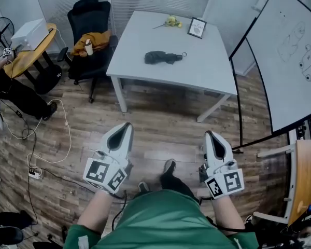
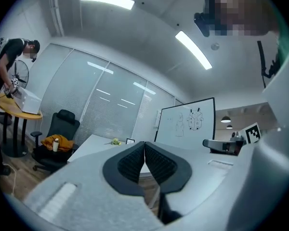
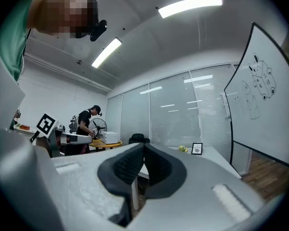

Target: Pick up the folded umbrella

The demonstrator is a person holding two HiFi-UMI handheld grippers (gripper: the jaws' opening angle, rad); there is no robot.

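The folded dark umbrella [image 1: 163, 57] lies on the white table [image 1: 145, 35], far ahead of both grippers. My left gripper [image 1: 127, 126] hangs over the wooden floor, level, its jaws shut with nothing between them; in the left gripper view [image 2: 144, 144] the pads meet at the tips. At the same distance from the table my right gripper [image 1: 208, 134] is also shut and empty, its pads touching in the right gripper view [image 3: 144, 146]. The umbrella is hidden behind the jaws in both gripper views.
A small picture frame [image 1: 197, 27] and a yellow-green object [image 1: 172, 21] lie at the table's far end. A black office chair [image 1: 90, 32] with an orange cloth stands left of the table. A whiteboard [image 1: 290, 56] stands at right. Cables [image 1: 36, 139] trail over the floor at left; a person [image 2: 7, 81] works there at a round table.
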